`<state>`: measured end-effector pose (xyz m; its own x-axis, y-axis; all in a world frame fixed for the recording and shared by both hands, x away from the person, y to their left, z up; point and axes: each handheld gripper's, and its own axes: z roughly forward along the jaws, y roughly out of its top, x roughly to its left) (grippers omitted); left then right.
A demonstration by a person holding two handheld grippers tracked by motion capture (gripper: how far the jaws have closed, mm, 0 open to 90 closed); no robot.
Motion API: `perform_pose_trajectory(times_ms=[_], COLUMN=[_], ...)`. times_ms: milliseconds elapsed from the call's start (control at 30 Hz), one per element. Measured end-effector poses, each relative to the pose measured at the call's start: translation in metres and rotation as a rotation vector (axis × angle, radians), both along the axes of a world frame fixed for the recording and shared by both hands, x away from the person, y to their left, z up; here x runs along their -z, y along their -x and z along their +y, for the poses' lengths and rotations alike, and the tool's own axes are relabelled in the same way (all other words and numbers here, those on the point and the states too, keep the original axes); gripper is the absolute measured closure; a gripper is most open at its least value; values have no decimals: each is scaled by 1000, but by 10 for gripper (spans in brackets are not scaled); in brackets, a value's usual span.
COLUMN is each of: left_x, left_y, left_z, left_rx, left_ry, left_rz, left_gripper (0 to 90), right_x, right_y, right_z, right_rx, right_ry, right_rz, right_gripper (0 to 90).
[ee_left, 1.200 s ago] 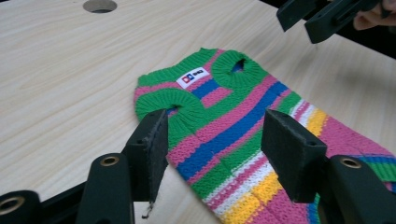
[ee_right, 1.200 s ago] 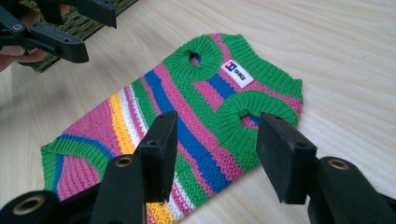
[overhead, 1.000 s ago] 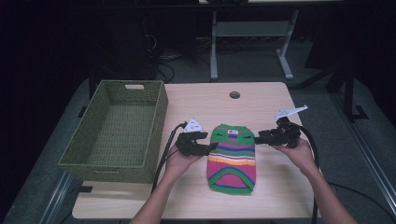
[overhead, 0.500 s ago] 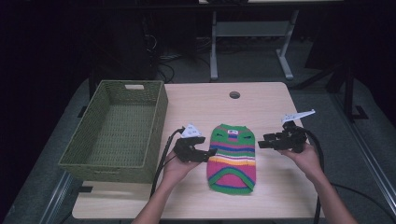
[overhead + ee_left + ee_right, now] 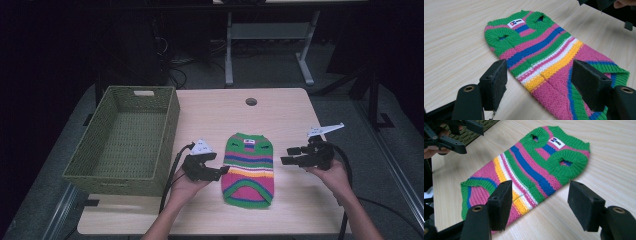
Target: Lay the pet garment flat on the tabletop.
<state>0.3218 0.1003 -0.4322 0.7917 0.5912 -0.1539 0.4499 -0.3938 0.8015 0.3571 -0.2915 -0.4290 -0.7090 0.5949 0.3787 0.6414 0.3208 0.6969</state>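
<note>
At the far left of the light wooden table stands a green woven rectangular basket. Right of it, near the front edge, the left gripper is beside the left side of the small knitted sweater with pink, green, blue, yellow and white stripes, which lies flat in the middle of the table. Its jaws have just been opening and stand apart, nothing pressed between them. Right of the sweater, the right gripper is near, jaws also just opening, apart and holding nothing
</note>
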Motion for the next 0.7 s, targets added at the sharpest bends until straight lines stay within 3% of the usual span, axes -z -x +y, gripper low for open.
perform_pose_trajectory(times_ms=[467, 700], left_x=[5, 7], left_y=[12, 17], left_z=[9, 12], left_rx=[1, -11], left_ry=[13, 11], left_rz=[12, 14], left_gripper=[270, 267], right_x=[6, 7], right_y=[13, 21], right_z=[-10, -13], right_rx=[10, 5], right_ry=[12, 10], right_rz=[20, 0], right_gripper=[337, 333])
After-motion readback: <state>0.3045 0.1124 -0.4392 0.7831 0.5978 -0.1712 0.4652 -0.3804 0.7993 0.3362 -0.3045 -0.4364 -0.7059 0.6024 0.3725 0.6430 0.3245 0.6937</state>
